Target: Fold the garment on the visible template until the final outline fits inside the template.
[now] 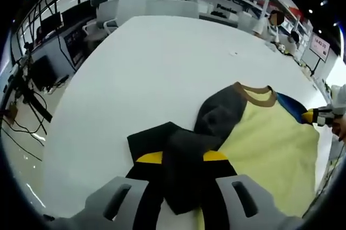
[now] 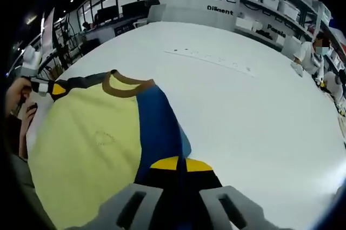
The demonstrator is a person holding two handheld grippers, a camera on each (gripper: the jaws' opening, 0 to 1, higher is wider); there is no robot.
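Left tool [image 1: 183, 161] clamped on grey sleeve [image 1: 216, 117], right tool [image 2: 178, 166] on blue sleeve [image 2: 157, 124] of garment [image 2: 86, 143].

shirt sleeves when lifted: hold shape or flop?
Likely flop: the grey sleeve already bends and lies creased on the white table. The blue sleeve looks thin, probably light, so it should drape from the right claw rather than stay flat.

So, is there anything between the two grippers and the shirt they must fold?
Nothing visible stands in the way. The left gripper is shut on the shirt's grey sleeve, and the right gripper is shut on its blue sleeve. The white table around the shirt looks bare.
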